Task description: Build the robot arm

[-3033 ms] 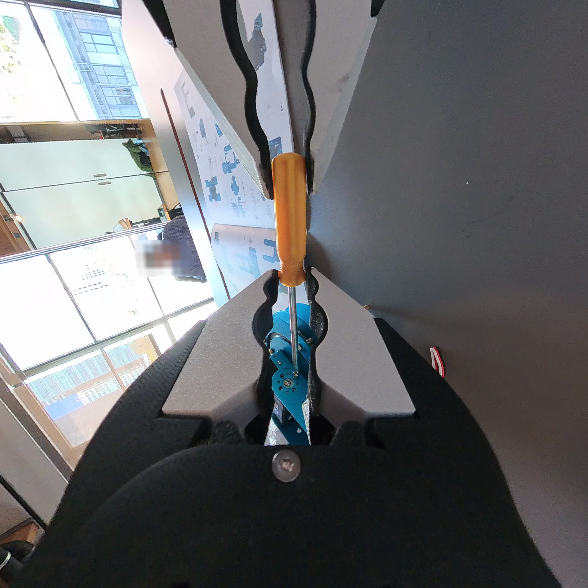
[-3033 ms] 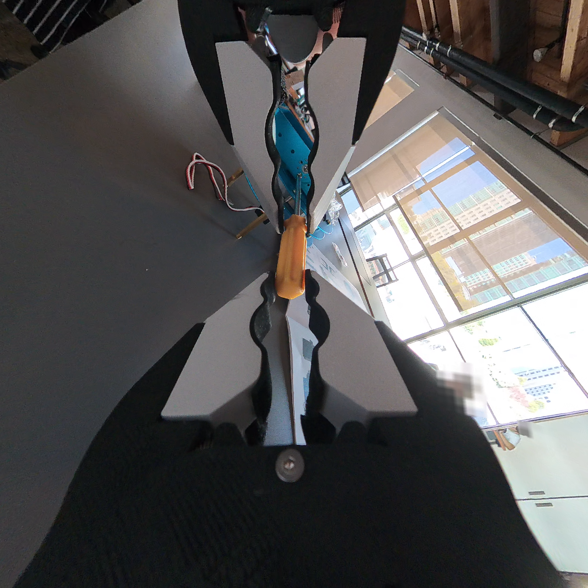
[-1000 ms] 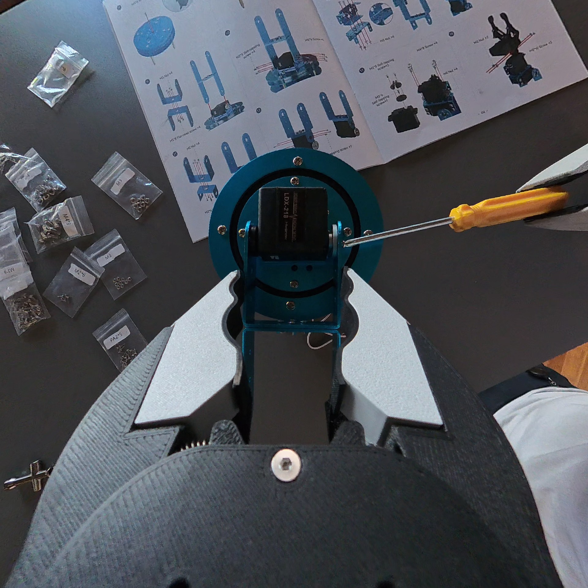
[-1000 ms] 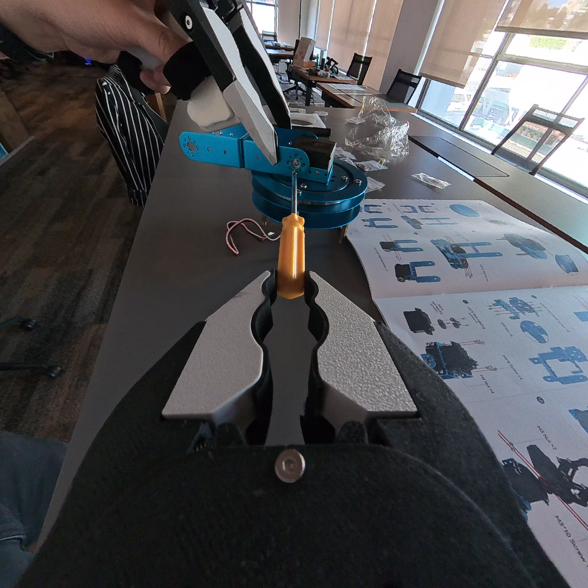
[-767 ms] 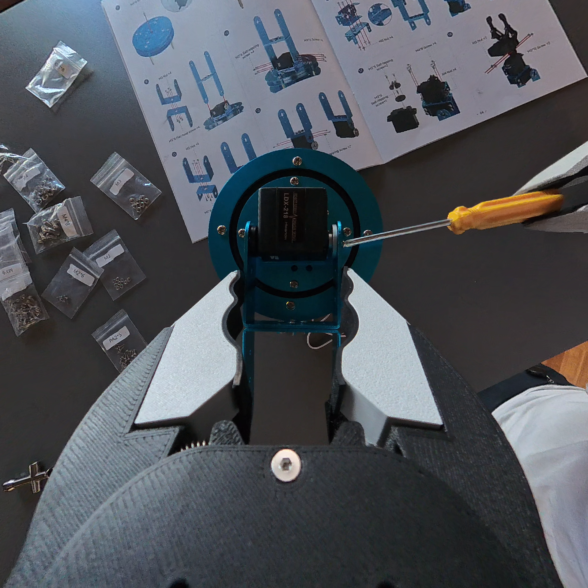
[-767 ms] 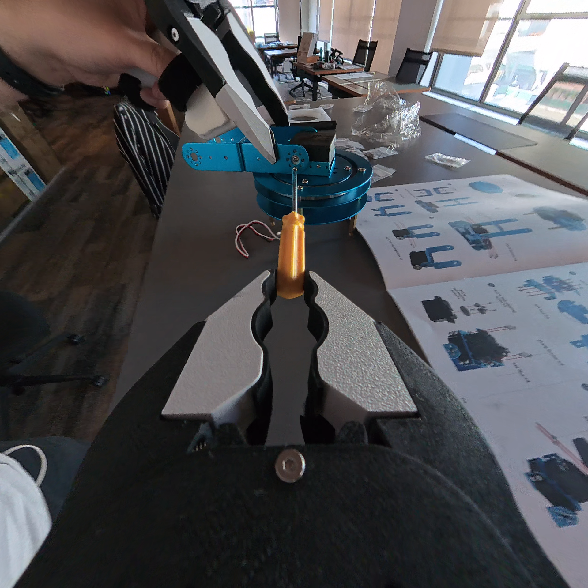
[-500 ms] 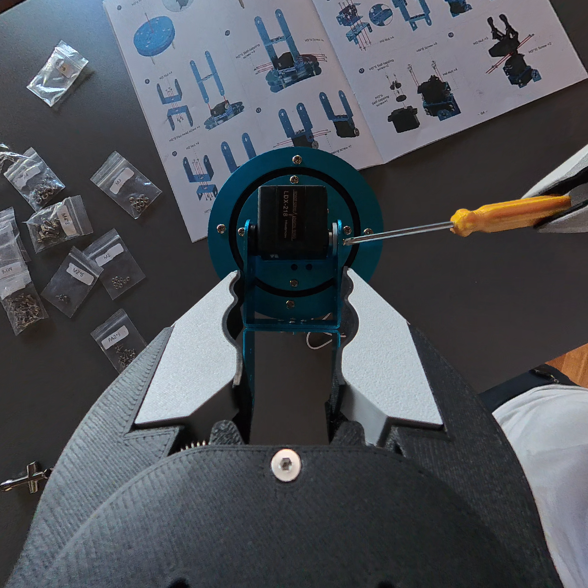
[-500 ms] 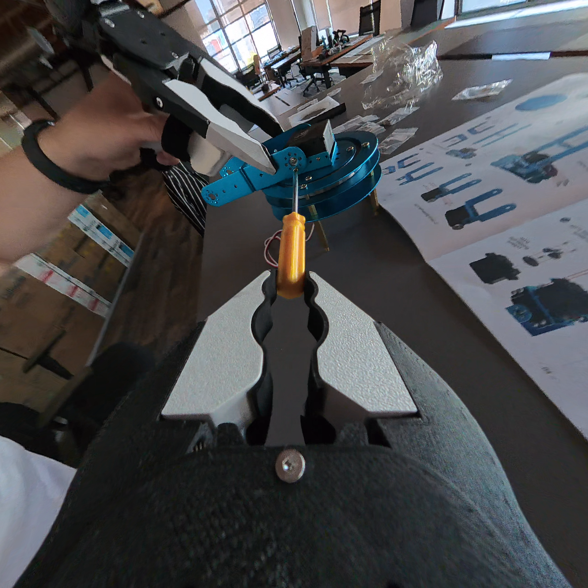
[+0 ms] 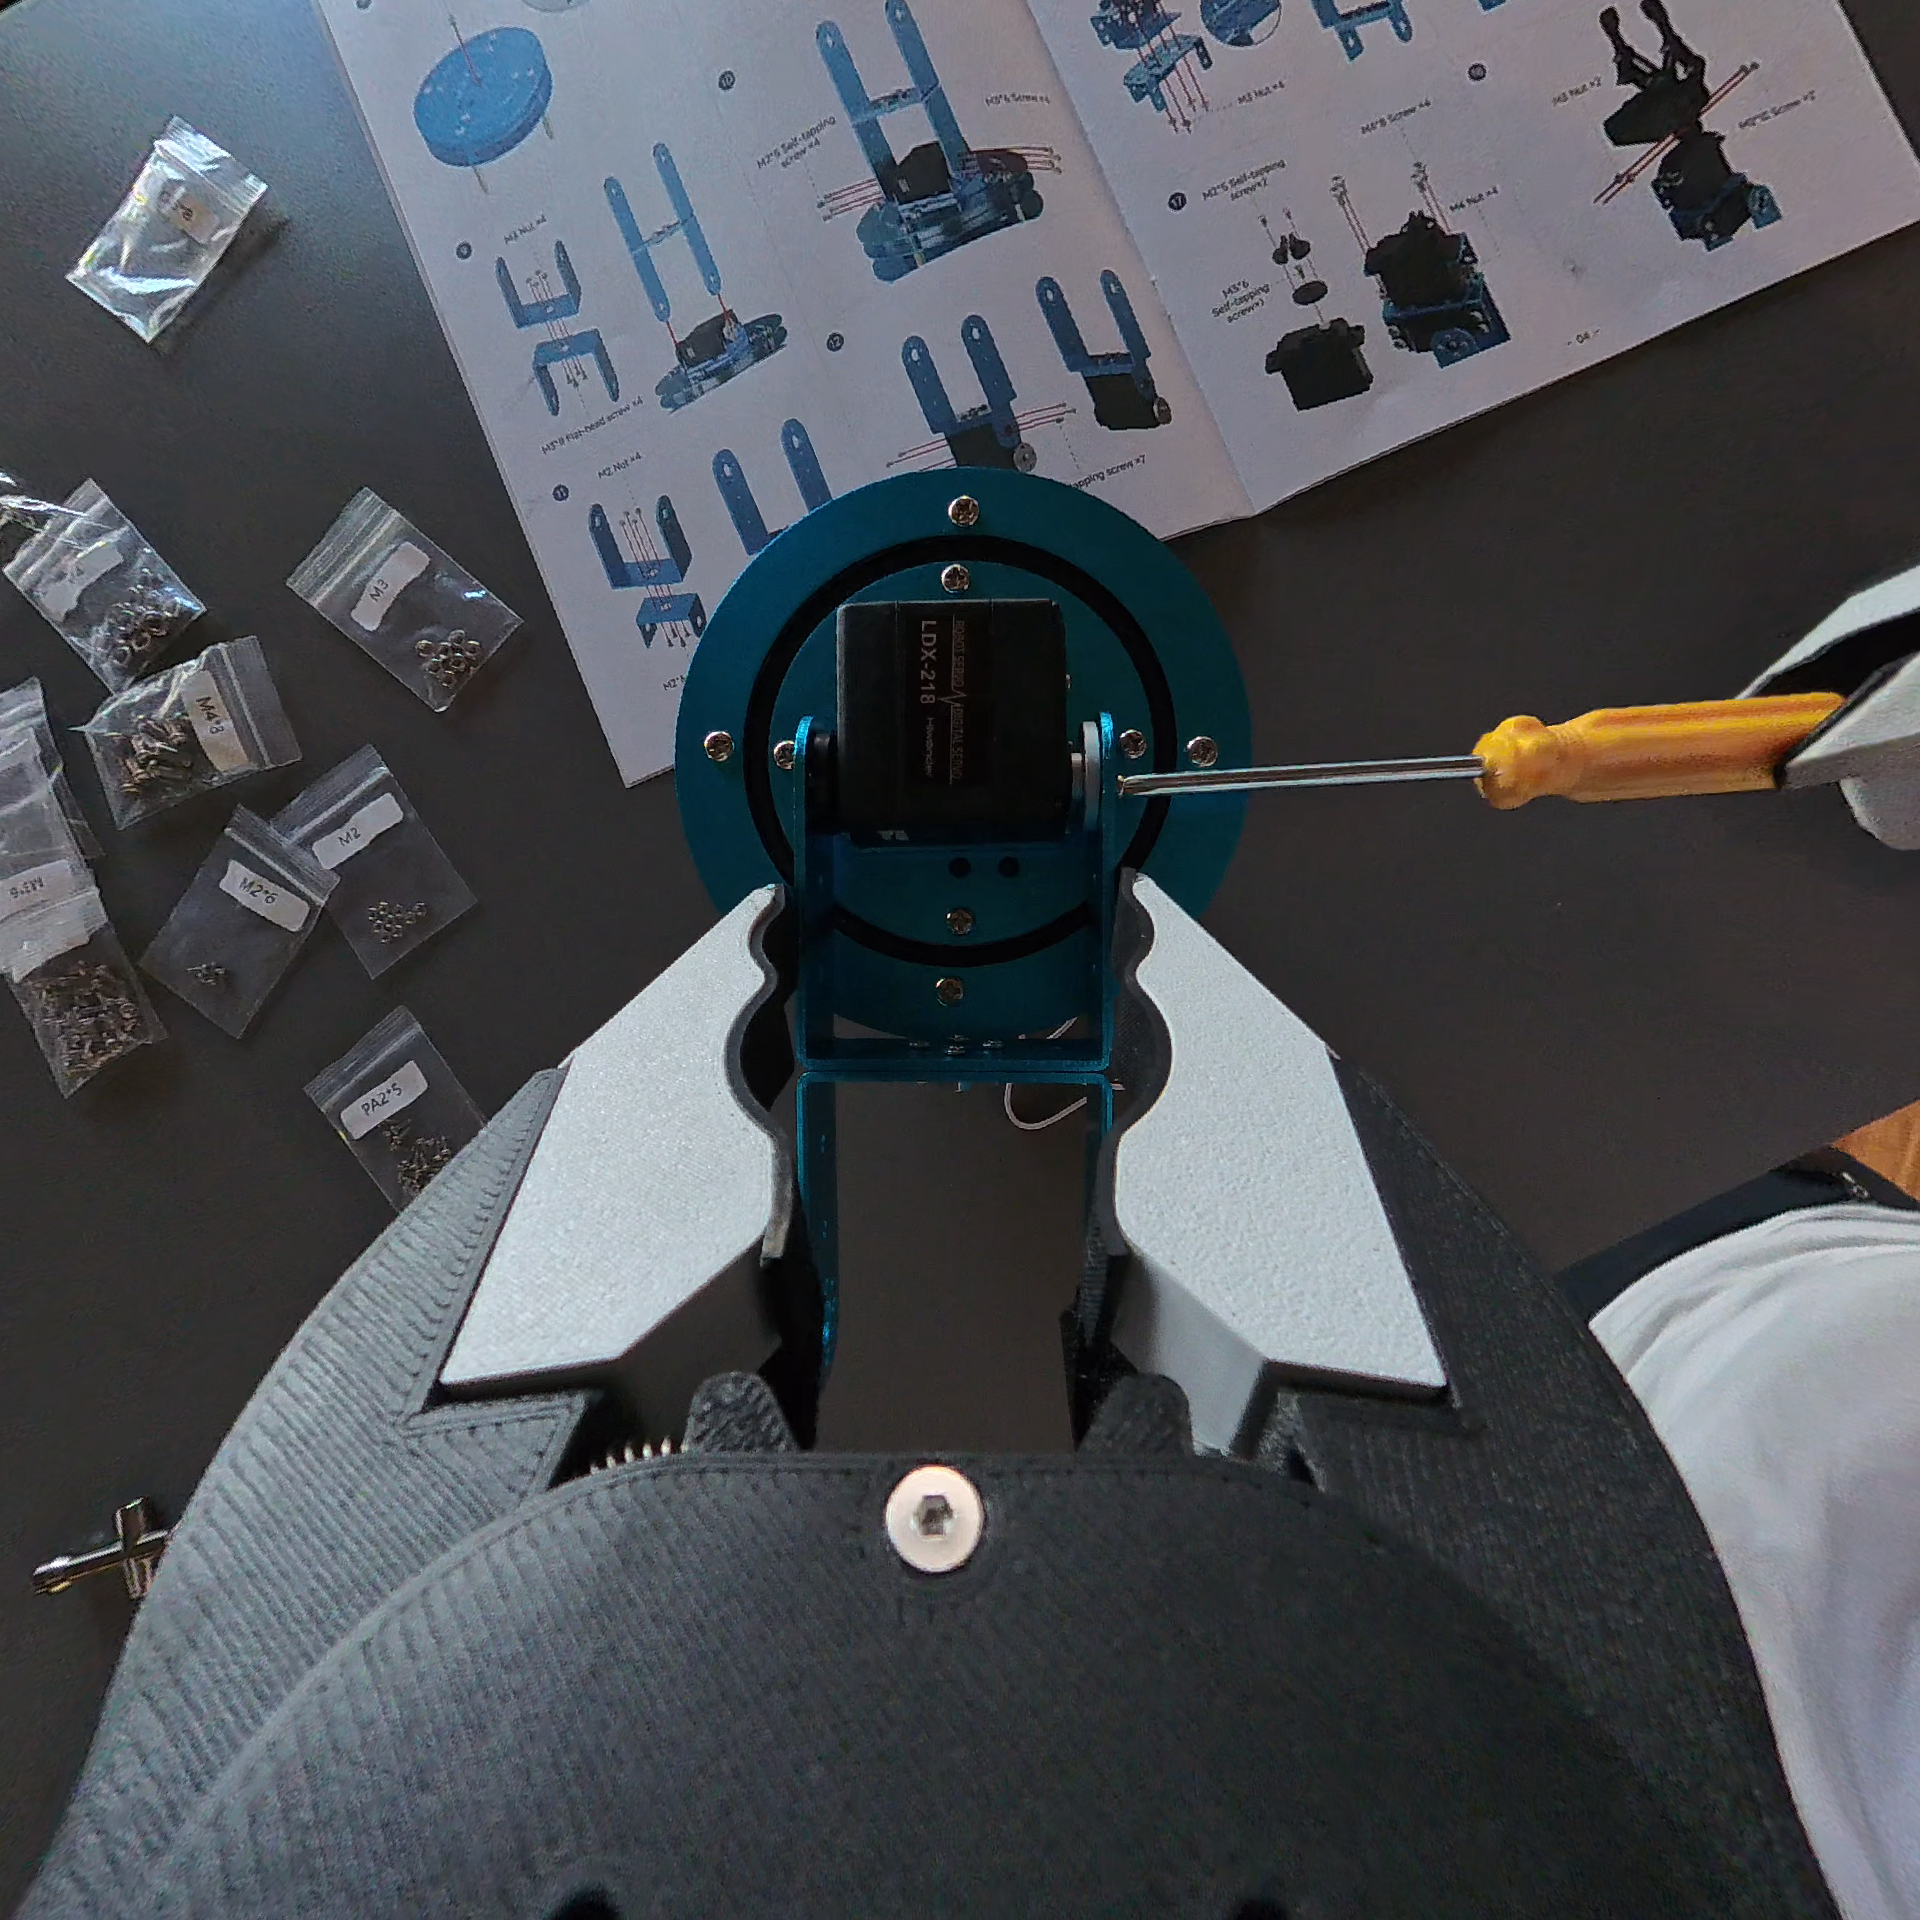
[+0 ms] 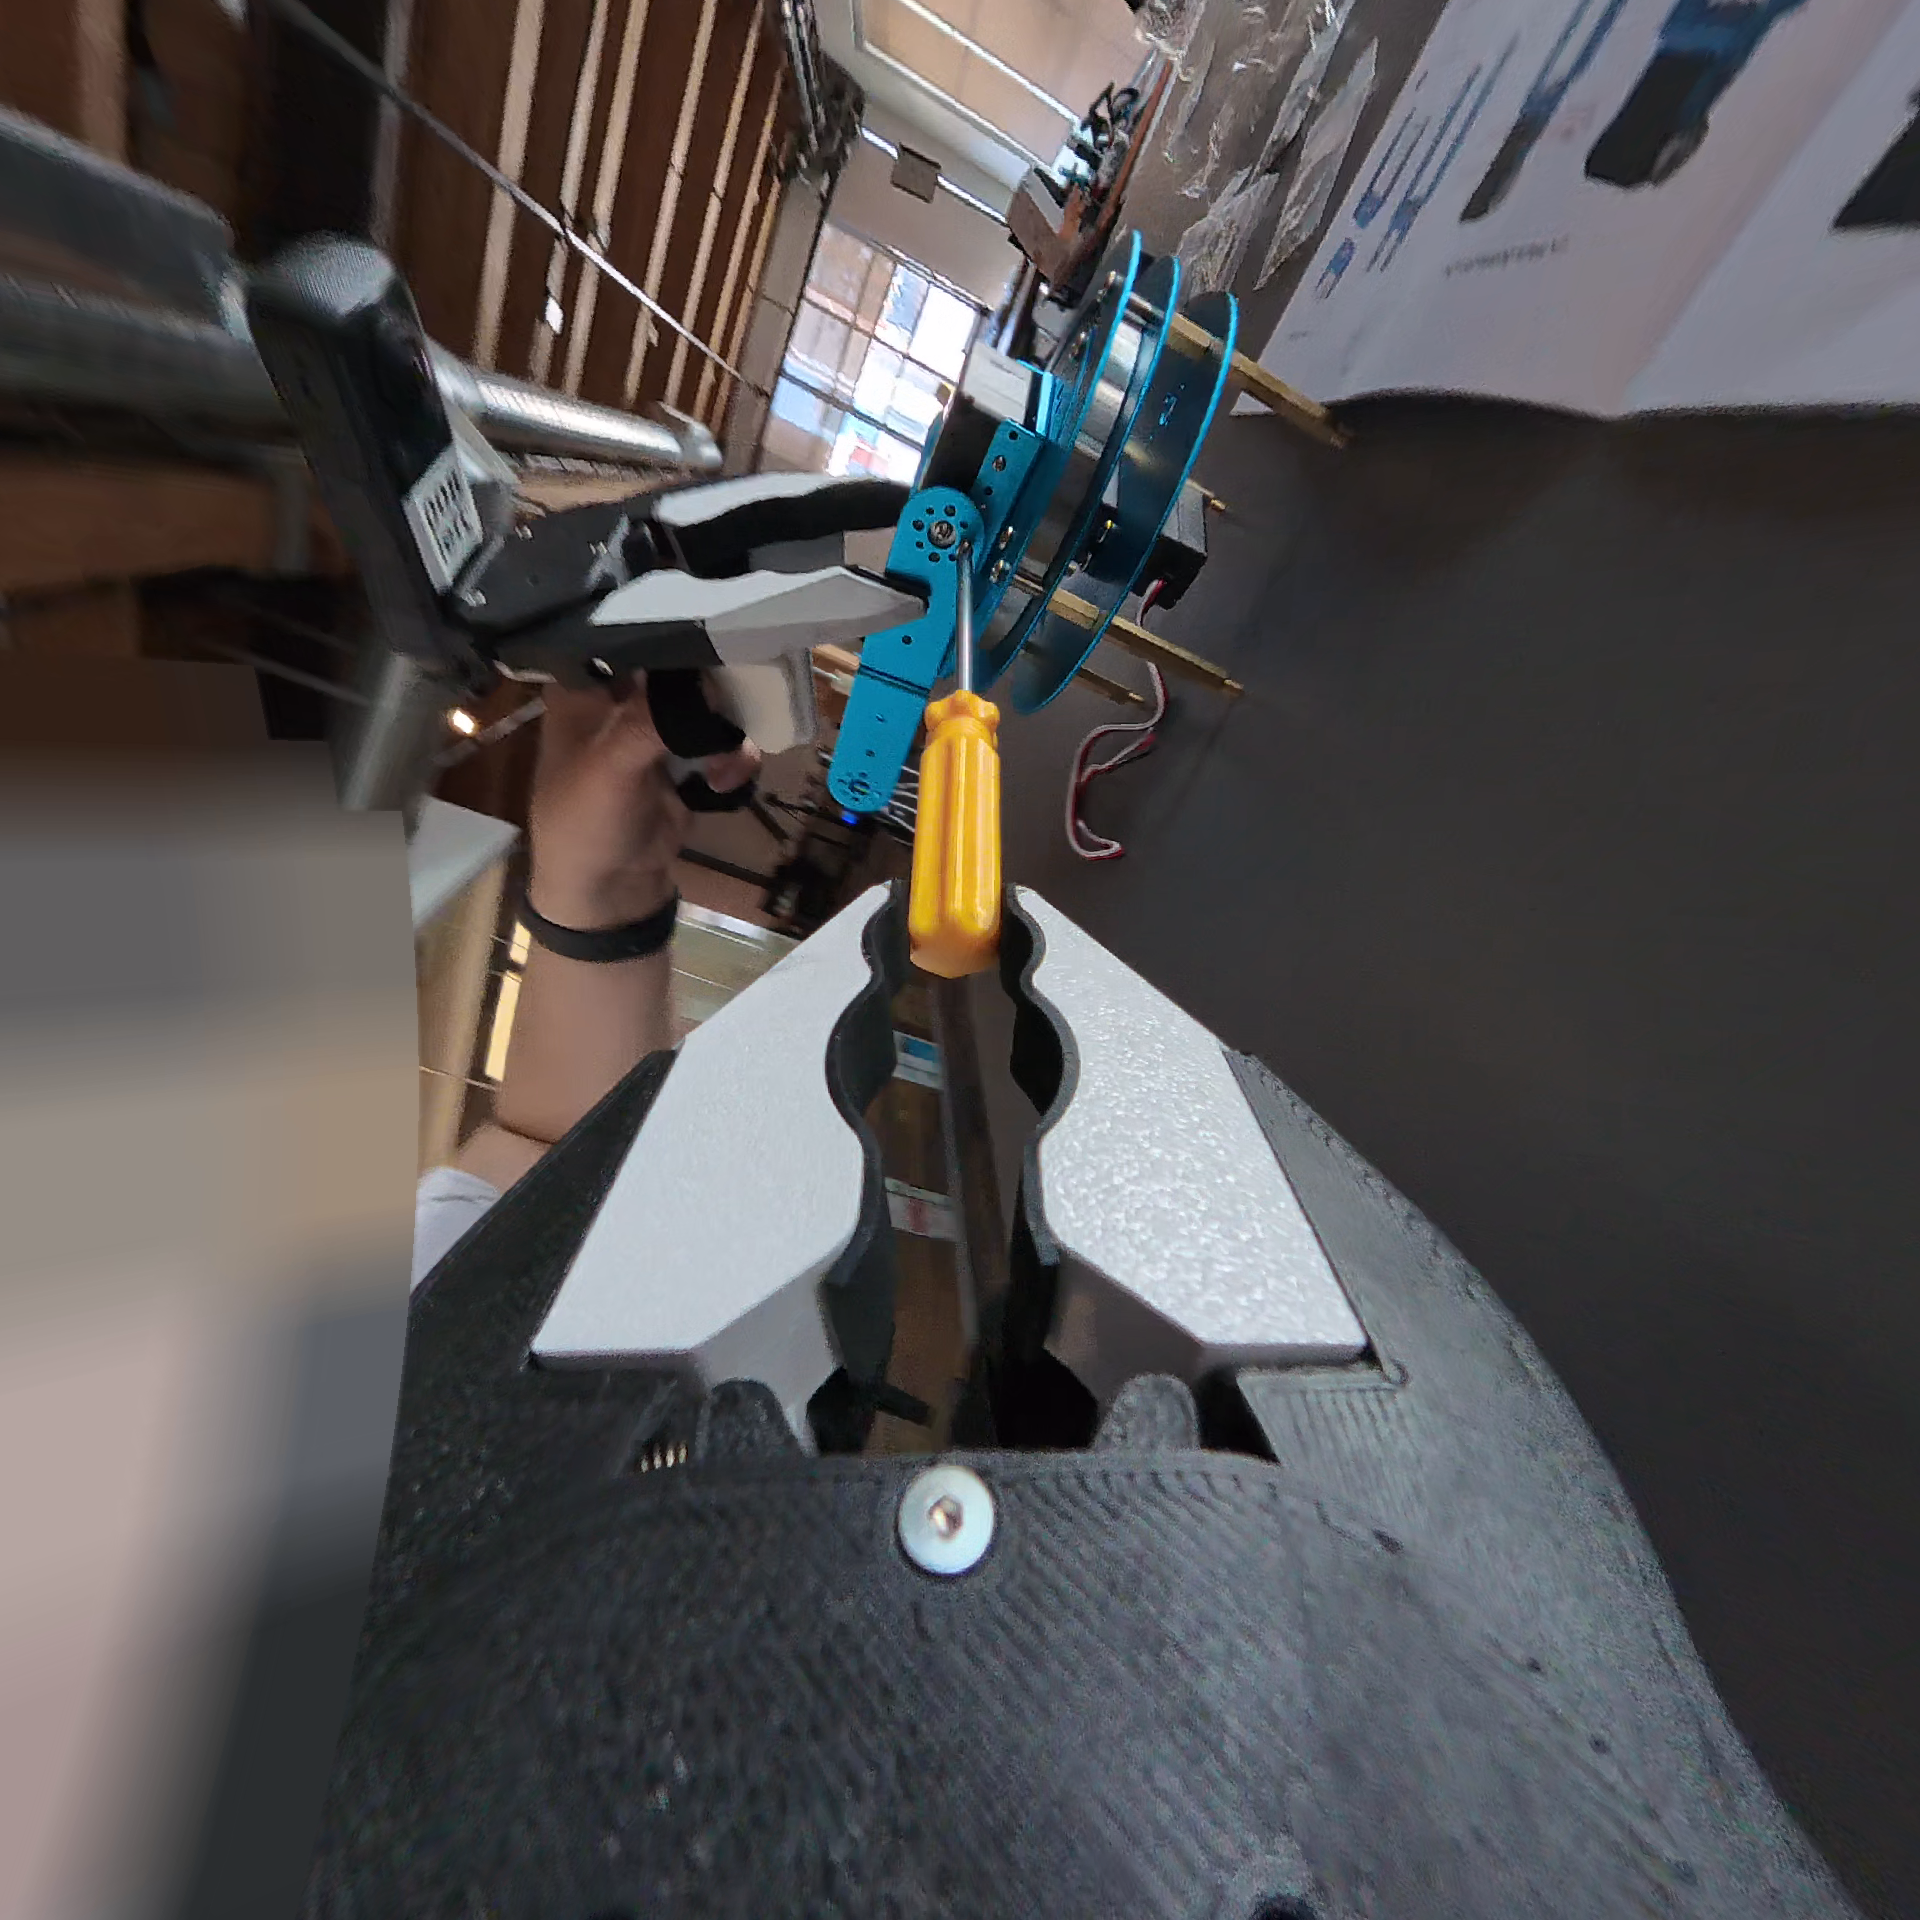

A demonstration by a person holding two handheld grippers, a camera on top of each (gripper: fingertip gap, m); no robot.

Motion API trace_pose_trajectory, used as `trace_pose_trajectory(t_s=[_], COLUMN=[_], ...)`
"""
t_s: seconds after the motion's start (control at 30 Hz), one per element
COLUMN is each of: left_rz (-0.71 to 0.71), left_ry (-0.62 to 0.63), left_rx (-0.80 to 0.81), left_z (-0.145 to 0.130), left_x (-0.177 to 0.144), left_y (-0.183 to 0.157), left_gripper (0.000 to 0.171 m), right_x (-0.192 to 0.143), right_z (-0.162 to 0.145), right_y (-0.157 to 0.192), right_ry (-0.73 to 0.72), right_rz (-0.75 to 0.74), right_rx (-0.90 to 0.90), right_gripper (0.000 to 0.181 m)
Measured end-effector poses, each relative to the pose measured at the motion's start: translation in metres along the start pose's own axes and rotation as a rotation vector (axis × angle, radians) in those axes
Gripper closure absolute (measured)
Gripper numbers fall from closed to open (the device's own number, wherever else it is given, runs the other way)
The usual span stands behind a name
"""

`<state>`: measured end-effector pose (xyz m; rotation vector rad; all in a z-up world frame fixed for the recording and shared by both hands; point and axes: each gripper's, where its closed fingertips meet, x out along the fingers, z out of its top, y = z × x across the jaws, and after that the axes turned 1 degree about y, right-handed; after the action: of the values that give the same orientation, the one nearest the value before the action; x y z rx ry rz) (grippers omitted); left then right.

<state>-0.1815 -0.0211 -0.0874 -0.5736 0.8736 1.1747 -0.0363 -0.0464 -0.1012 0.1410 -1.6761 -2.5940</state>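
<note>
My left gripper (image 9: 951, 925) is shut on a blue metal U-bracket (image 9: 951, 1060), one finger on each side. The bracket straddles a black servo (image 9: 951, 717) mounted on a round blue base (image 9: 831, 561). My right gripper (image 10: 954, 904) is shut on the end of a screwdriver's yellow handle (image 10: 954, 831). The screwdriver's shaft tip sits on a screw at the bracket's pivot (image 10: 943, 535). In the left wrist view the screwdriver (image 9: 1621, 748) comes in from the right and its tip touches the bracket's right arm. The left gripper's fingers (image 10: 748, 613) show in the right wrist view, clamped on the bracket.
An open instruction booklet (image 9: 935, 208) lies behind the base on the dark table (image 9: 1455, 987). Several small bags of screws (image 9: 208, 727) lie at the left, and a cross-shaped wrench (image 9: 104, 1558) near the front left. A red-white wire (image 10: 1101, 769) trails from the base. A person's hand (image 10: 603, 800) holds the left gripper.
Over the last second my right gripper has rolled about a quarter turn around the screwdriver's axis, tip still on the screw. My left gripper has held the bracket still.
</note>
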Motion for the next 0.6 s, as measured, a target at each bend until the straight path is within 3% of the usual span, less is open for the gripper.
trace_pose_trajectory(t_s=[0.37,0.6], left_rz=[0.003,0.024], left_ry=[-0.006,-0.031], left_rx=[0.008,0.055], left_z=[0.0,0.0028], left_x=[0.0002,-0.0022], left_y=[0.0012,0.0019], left_gripper=[0.111,0.11], right_x=[0.0022,0.002], right_z=[-0.0008,0.0014], right_y=[-0.0029,-0.0042], right_ry=[-0.085,-0.095], right_rz=[0.214,0.214], right_rx=[0.589,0.616], right_gripper=[0.167,0.167])
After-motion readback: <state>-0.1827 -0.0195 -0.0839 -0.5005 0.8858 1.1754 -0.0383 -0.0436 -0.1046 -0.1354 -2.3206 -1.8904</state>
